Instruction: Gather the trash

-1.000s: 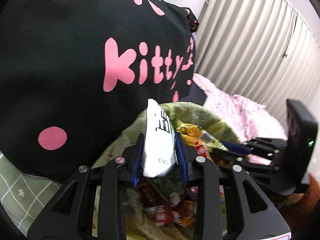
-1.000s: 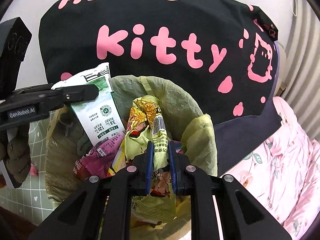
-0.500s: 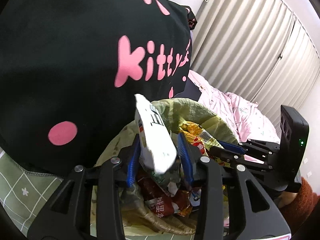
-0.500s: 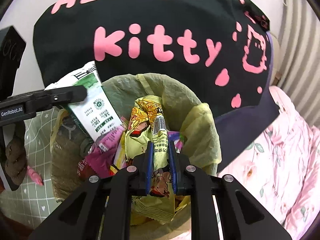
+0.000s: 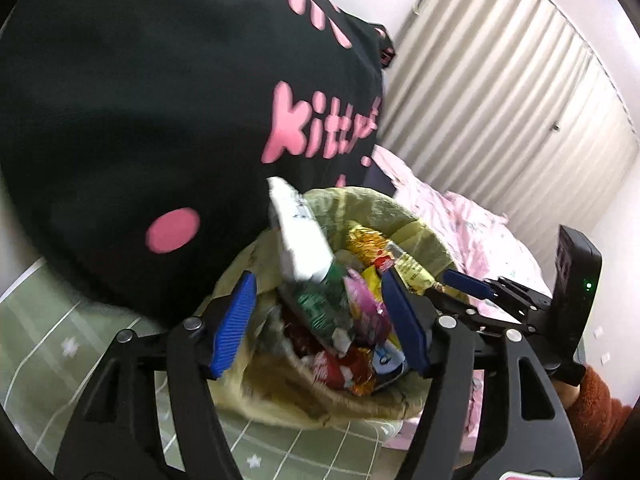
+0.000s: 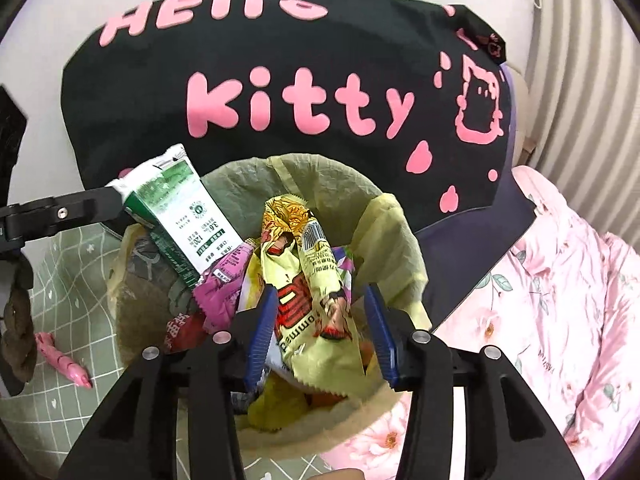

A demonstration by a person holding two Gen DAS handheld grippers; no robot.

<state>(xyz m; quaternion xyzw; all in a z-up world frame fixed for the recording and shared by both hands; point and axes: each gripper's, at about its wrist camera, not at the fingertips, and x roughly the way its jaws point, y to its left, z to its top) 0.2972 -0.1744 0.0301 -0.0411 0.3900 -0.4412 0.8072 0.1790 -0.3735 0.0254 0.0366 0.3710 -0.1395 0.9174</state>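
Yellow-green plastic lines the round trash bin, which stands in front of a black cushion with pink "Hello Kitty" letters and beside pink flowered bedding. The green and white snack packet leans on the left side of the bin; its long axis runs from the upper left down to the lower right in the right wrist view, with the lower end among the other wrappers. The yellow crumpled snack wrapper stands almost upright in the middle of the bin, its long axis running from top to bottom.

The left gripper is opening and its blue pads are spread wide; the green and white packet is above the gap and no pad presses on it. The right gripper is opening too. The yellow wrapper is between its blue pads, with a gap on the right side, and I cannot tell whether the left pad touches it.
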